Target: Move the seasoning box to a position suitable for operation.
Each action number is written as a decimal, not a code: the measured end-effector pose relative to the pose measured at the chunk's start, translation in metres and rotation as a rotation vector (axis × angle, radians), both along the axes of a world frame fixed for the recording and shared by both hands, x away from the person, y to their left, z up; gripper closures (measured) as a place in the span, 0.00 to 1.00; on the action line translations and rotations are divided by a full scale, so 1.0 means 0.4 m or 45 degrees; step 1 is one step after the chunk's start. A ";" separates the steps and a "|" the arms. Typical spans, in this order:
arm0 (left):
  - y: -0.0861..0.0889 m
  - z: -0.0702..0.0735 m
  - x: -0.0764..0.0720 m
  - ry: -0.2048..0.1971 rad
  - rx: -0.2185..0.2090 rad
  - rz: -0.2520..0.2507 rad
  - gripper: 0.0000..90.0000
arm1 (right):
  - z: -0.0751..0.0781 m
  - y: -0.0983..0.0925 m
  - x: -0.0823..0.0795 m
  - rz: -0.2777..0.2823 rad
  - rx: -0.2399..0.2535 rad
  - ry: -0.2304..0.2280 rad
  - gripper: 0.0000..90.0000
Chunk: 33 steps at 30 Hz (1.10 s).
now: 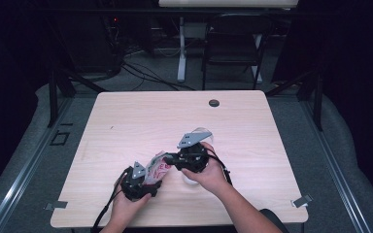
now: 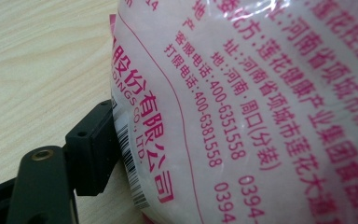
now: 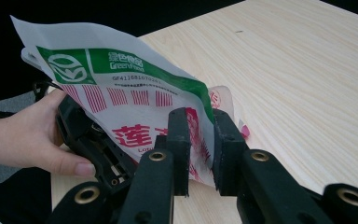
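Observation:
A white plastic food bag [image 1: 156, 169] with pink print and a green band is held up off the wooden table [image 1: 141, 121]. My left gripper [image 1: 148, 180] is shut on its lower part. In the left gripper view the bag [image 2: 261, 93] is very close, and one black finger [image 2: 93, 149] presses its barcode edge while the other is hidden behind it. My right gripper [image 1: 167, 159] reaches in from the right. In its own view the gripper [image 3: 201, 116] straddles the side edge of the bag [image 3: 121, 84], with a gap still showing between the jaws.
A white round object [image 1: 190, 178] sits on the table under the right hand. A dark cable grommet [image 1: 214, 103] is near the far edge. Metal clips [image 1: 301, 200] mark the front corners. A chair [image 1: 233, 43] and cables stand beyond the table.

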<state>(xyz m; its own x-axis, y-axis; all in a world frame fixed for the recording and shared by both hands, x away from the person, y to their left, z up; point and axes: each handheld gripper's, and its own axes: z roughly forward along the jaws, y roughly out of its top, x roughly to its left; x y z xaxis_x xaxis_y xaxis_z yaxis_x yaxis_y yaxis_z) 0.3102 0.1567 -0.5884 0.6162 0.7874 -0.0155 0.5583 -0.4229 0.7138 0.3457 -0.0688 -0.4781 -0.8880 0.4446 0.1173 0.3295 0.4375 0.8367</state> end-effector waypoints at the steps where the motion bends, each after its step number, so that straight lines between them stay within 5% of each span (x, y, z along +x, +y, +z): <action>1: 0.000 0.000 0.000 -0.001 0.002 -0.001 0.27 | 0.000 0.000 0.000 0.000 -0.001 0.000 0.88; 7: -0.003 -0.001 0.004 0.016 0.017 -0.002 0.16 | 0.000 -0.001 -0.001 -0.004 -0.003 -0.003 0.87; 15: -0.002 -0.001 0.005 0.014 0.006 0.006 0.17 | 0.000 -0.002 -0.003 -0.008 -0.005 -0.005 0.87; 33: -0.004 0.002 0.001 -0.029 -0.009 0.022 0.44 | 0.002 -0.003 -0.005 -0.012 -0.008 -0.014 0.86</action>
